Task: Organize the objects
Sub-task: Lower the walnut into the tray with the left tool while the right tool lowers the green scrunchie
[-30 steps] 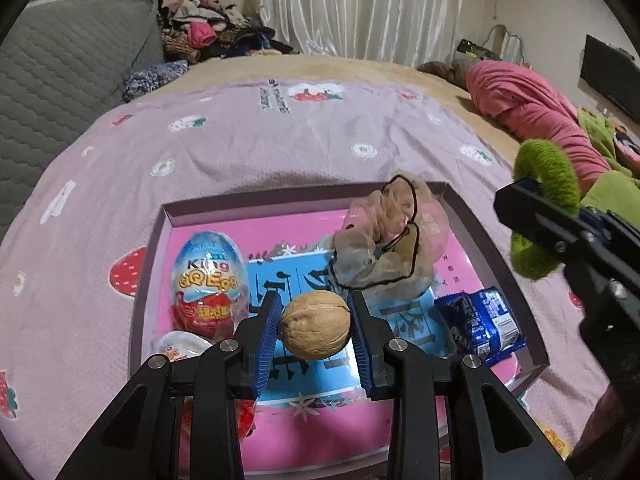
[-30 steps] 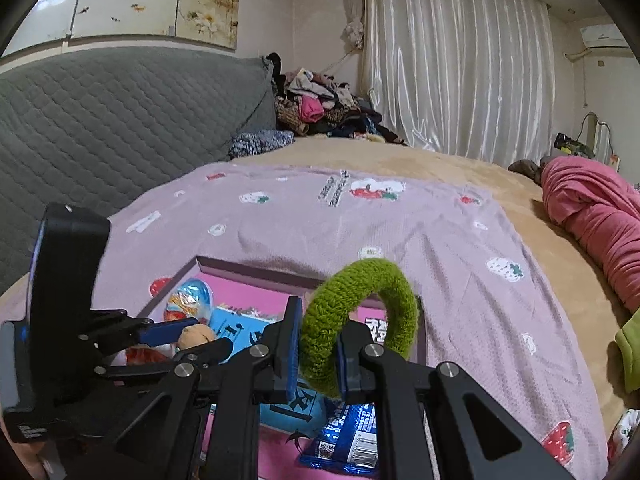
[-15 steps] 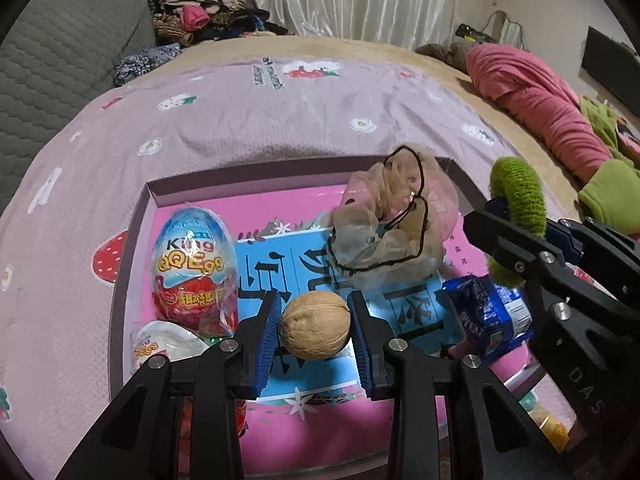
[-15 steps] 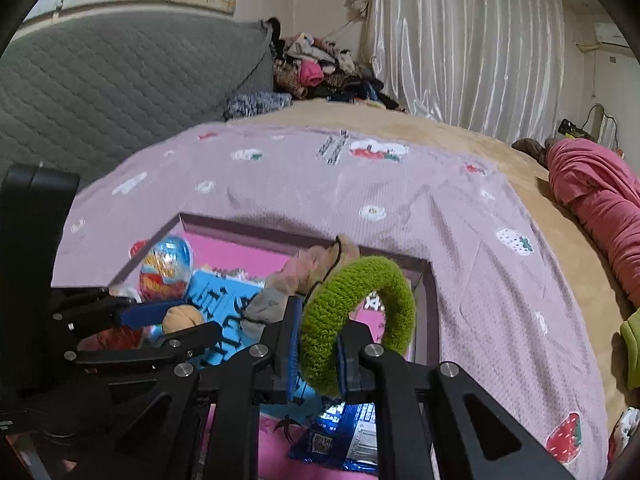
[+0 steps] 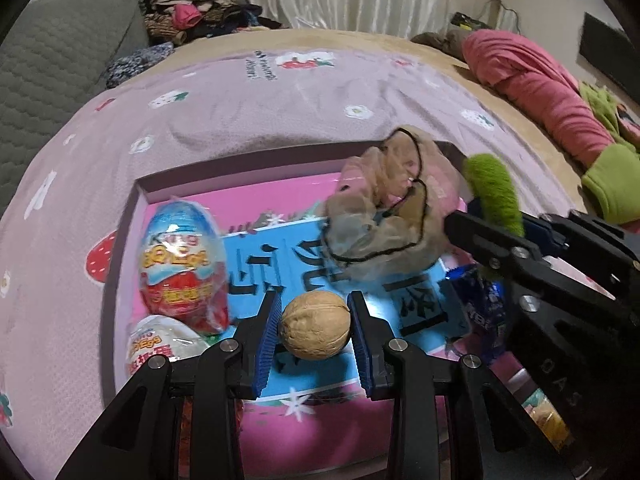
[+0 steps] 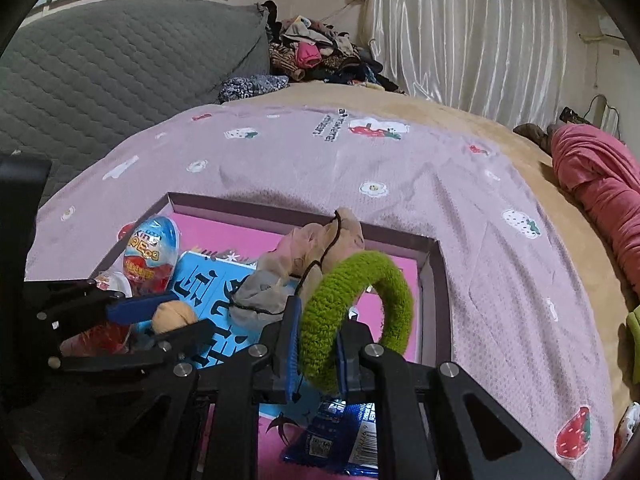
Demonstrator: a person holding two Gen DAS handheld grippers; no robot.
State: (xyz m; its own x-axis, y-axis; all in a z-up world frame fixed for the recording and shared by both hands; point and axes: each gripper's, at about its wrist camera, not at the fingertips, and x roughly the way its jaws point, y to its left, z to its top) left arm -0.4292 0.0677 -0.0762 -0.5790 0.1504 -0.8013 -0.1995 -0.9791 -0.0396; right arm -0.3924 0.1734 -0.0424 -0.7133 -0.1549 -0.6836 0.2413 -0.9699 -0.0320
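Green hair tie [image 6: 356,312] pinched, right gripper [image 6: 316,354]; walnut [image 5: 315,325] (over tray [image 5: 240,168]) pinched, left gripper [image 5: 315,330].

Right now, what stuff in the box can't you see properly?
- Blue snack packet: right wrist view, the right gripper holding the green hair tie covers its top.
- White egg packet: left wrist view, the left gripper holding the walnut hides its lower part.
- Box: near edge hidden by both grippers.
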